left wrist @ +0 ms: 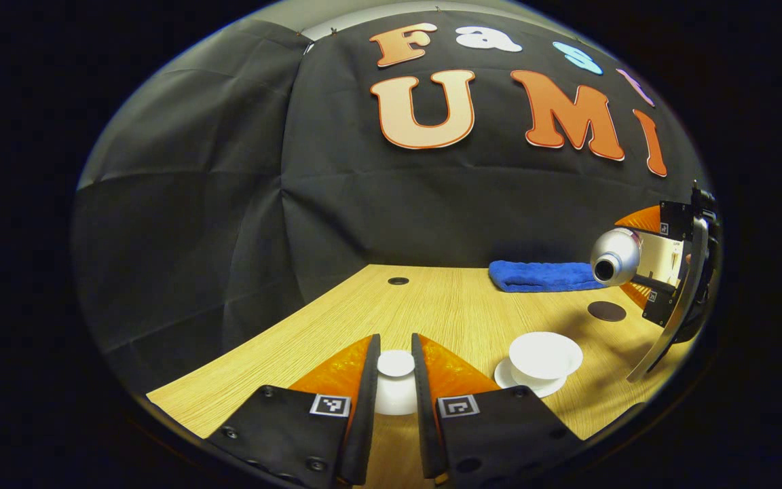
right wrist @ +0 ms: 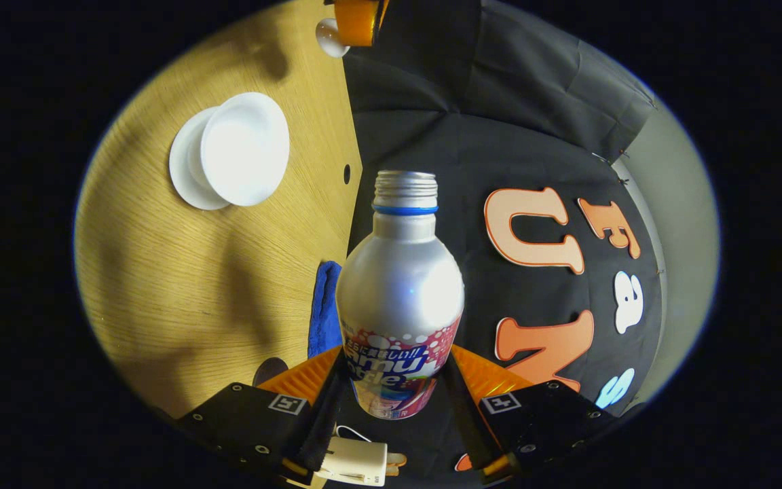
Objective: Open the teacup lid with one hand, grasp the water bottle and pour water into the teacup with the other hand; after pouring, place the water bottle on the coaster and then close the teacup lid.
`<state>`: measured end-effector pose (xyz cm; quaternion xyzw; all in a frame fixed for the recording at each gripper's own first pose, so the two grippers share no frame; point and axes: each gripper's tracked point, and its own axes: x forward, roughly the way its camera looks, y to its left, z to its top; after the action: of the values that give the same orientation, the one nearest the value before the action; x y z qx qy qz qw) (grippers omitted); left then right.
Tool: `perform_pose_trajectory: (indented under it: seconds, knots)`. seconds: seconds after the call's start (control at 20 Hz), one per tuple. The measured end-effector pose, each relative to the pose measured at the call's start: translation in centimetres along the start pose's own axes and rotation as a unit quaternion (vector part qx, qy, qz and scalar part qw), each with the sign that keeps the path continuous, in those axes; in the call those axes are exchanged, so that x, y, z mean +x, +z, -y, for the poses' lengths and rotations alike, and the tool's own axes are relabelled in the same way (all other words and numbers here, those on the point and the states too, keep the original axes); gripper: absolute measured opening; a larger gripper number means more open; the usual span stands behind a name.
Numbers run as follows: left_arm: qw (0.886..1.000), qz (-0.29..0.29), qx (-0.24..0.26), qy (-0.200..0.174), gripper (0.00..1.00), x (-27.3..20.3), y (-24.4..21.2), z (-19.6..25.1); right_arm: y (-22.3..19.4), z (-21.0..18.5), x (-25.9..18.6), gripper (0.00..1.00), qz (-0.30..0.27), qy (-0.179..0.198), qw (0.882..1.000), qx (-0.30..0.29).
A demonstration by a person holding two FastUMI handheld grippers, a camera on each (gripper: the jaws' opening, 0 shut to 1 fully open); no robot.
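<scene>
Left gripper [left wrist: 396, 380] pinches the lid [left wrist: 395, 387] by its knob, holding it clear so the cup [left wrist: 544, 356] on its saucer [left wrist: 531, 382] stands open. Right gripper [right wrist: 394, 380] clamps the bottle [right wrist: 401, 285], tipped sideways, mouth uncapped, short of the cup. Beyond: the coaster [left wrist: 606, 311] waits free, towel [left wrist: 544, 276] by the wall, bare table [left wrist: 432, 305] around.

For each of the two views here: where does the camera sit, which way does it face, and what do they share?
Left gripper view: rides the left gripper, low over the table, facing the booth wall; its fingers clamp the teacup lid.
Right gripper view: rides the right gripper, rolled sideways, fingers gripping the water bottle.
Shared: teacup, blue towel, dark coaster, bottle, lid.
</scene>
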<state>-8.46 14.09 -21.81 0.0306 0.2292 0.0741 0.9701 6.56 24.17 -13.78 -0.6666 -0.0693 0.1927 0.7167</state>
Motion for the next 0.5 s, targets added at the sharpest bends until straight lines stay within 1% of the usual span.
perform_pose_trajectory:
  seconds: [0.25, 0.3, 0.35, 0.4, 0.5]
  knots:
    - [1.000, -0.002, -0.003, 0.005, 0.33, -0.1, -0.2, -0.5, 0.5, 1.0, 1.1, 0.78, 0.010, -0.021, 0.999, -0.032]
    - [1.000, 0.001, -0.004, 0.005, 0.30, -0.2, -0.1, -0.6, 0.5, 1.1, 1.4, 0.78, 0.011, -0.023, 0.999, -0.038]
    - [1.000, 0.003, -0.005, 0.006, 0.30, -0.2, 0.0, -0.7, 0.7, 1.4, 1.5, 0.78, 0.012, -0.027, 0.999, -0.042]
    - [1.000, 0.003, -0.005, 0.007, 0.33, -0.3, 0.1, -0.9, 0.6, 1.4, 1.6, 0.78, 0.012, -0.030, 0.998, -0.046]
    - [1.000, 0.004, -0.002, 0.010, 0.33, -0.4, 0.1, -1.2, 0.7, 1.8, 1.7, 0.78, 0.014, -0.037, 0.998, -0.058]
